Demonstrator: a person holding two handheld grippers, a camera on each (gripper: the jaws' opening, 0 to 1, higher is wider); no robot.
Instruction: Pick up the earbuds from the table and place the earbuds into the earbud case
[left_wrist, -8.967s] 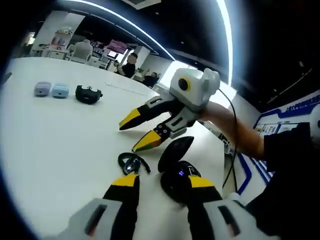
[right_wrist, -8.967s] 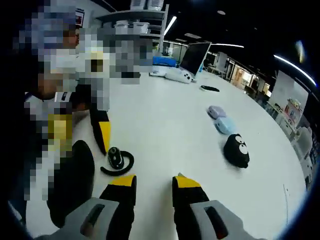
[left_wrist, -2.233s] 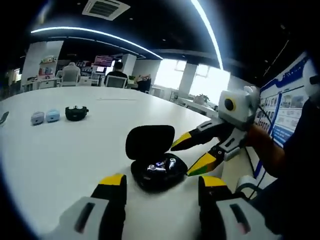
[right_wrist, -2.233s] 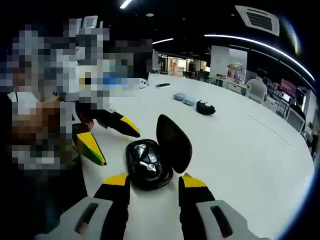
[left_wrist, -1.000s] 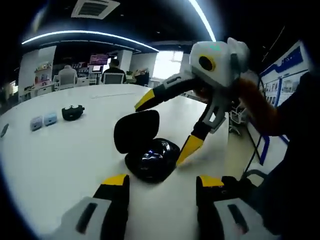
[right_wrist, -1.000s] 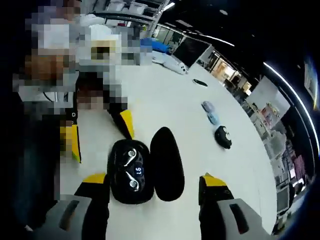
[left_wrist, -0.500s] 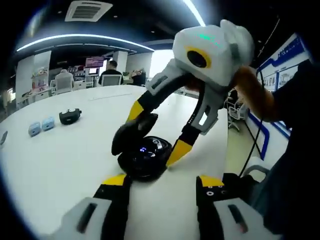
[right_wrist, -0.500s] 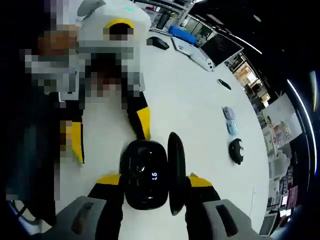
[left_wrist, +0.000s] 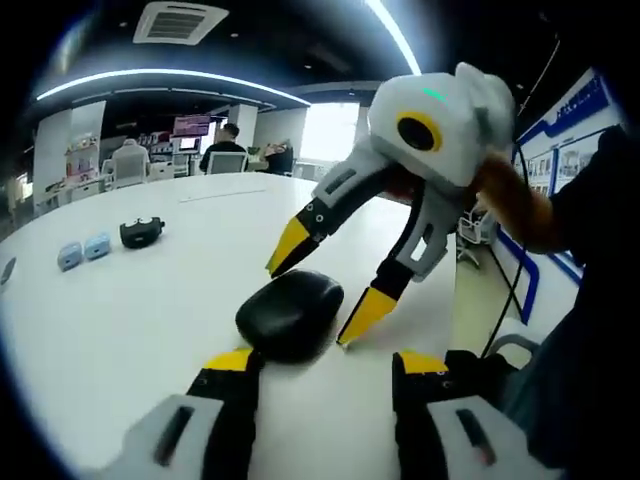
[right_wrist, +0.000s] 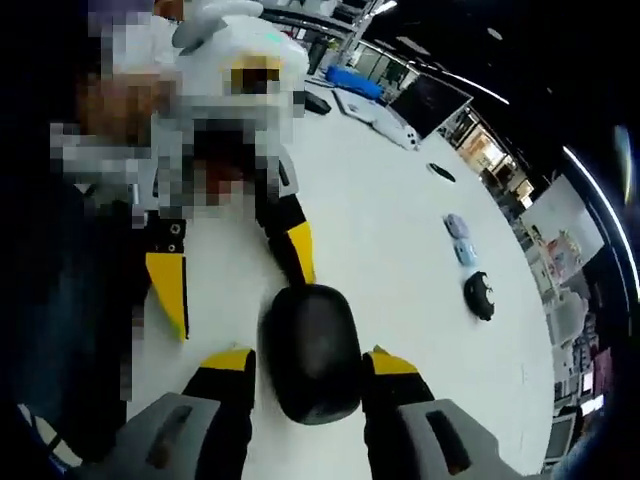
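On the white counter (left_wrist: 120, 330), nearest in the left gripper view, the left tongs (left_wrist: 322, 368) stand parted with nothing between them. Just beyond their tips lies the black case (left_wrist: 289, 315), lid closed (earbuds not visible). Over it the right tongs (left_wrist: 320, 295) reach down from the right, spread wide, one tip above the case and the other by its side. Farther off sit a black pouch (left_wrist: 140, 232) and two small pale cases (left_wrist: 83, 251). From the right gripper view, the right tongs (right_wrist: 305, 365) straddle the case (right_wrist: 311, 350) without gripping it, left tongs (right_wrist: 235, 280) behind.
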